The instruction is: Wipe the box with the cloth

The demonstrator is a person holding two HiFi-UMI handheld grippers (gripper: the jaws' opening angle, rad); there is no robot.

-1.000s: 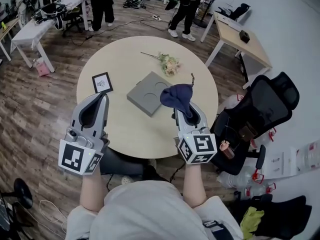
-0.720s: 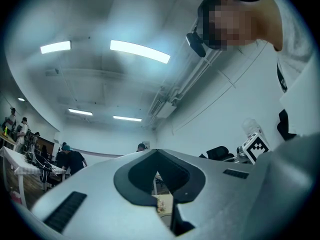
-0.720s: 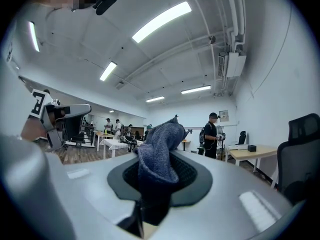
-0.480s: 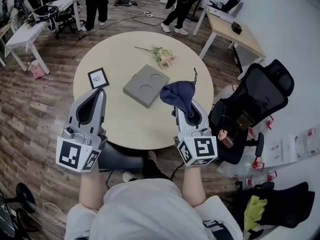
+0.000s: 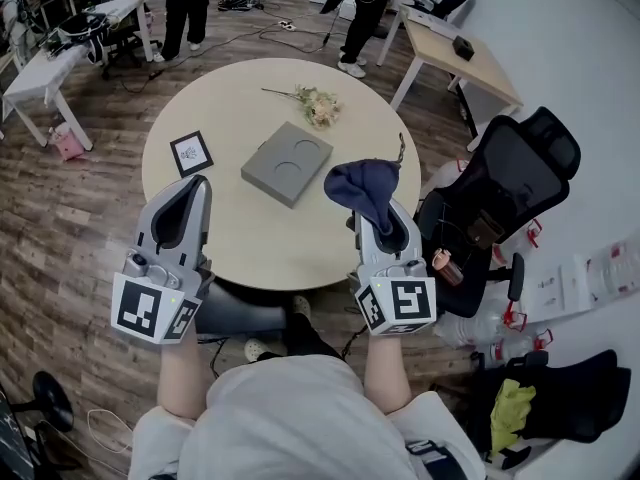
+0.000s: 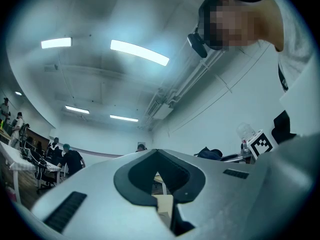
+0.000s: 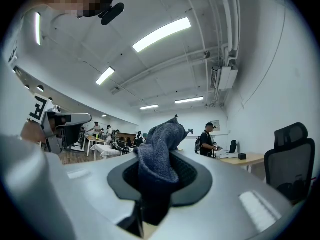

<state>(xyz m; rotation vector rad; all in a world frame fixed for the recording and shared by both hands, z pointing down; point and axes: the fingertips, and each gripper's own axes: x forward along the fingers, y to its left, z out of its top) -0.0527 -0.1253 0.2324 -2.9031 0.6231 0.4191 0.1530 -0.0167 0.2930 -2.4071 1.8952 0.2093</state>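
Observation:
A flat grey box (image 5: 287,162) with two round dents in its lid lies near the middle of the round table (image 5: 240,238). My right gripper (image 5: 377,214) is shut on a dark blue cloth (image 5: 363,186), held up over the table's right edge, to the right of the box and apart from it. In the right gripper view the cloth (image 7: 159,151) bunches up out of the closed jaws. My left gripper (image 5: 196,185) is held over the table's front left, shut with nothing in it, tilted upward so its view shows ceiling.
A small framed picture (image 5: 191,153) lies left of the box and a dried flower sprig (image 5: 312,105) behind it. A black office chair (image 5: 508,182) stands close at the right. Desks and standing people fill the far room.
Both grippers stayed raised with the cloth still held. The head view shifted slightly, so the table and box sit a little higher and further left in the frame.

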